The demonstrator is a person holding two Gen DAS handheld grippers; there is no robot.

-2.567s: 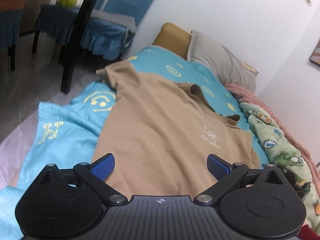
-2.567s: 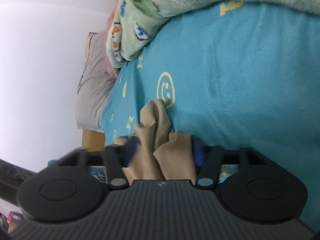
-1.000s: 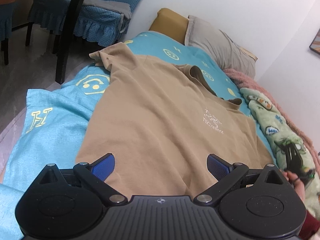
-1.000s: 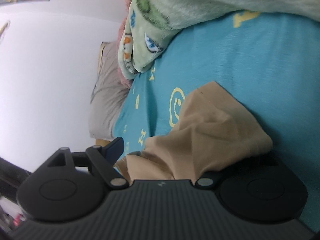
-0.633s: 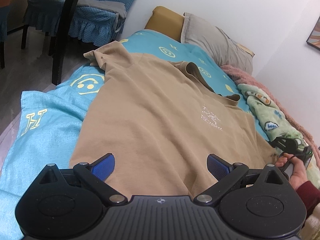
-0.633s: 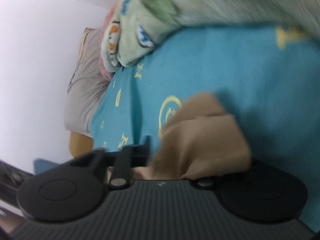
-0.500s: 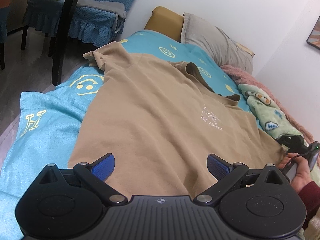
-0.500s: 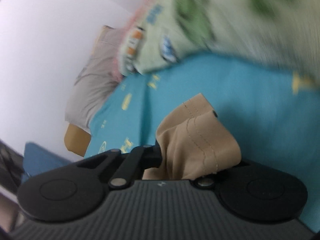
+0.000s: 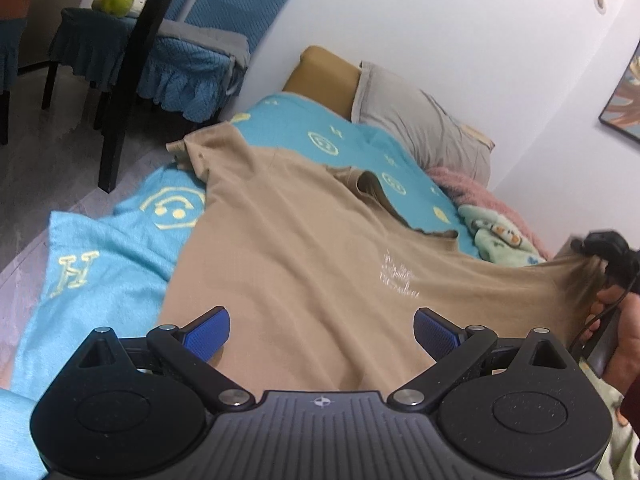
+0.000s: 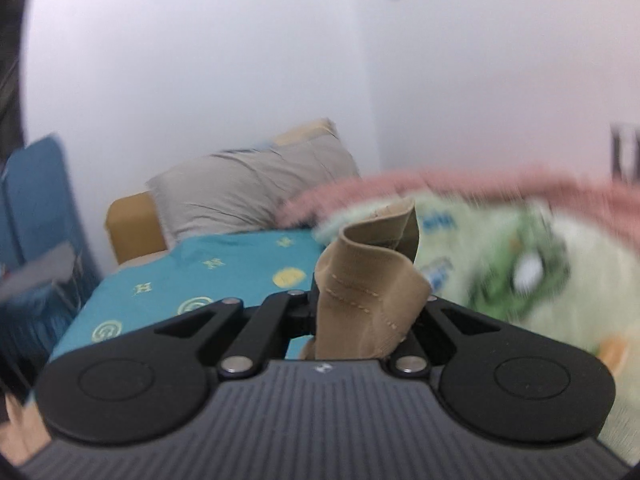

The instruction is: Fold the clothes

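Ahead of my left gripper (image 9: 322, 330), whose jaws stand wide apart and empty, the tan T-shirt (image 9: 304, 248) lies spread on the blue blanket (image 9: 100, 256), unfolded, while my right gripper (image 10: 362, 300) pinches its sleeve (image 10: 372, 284), so folding has barely begun.

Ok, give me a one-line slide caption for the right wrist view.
Right gripper shut on a bunched sleeve of the tan T-shirt, lifted above the blue blanket toward the grey pillow.
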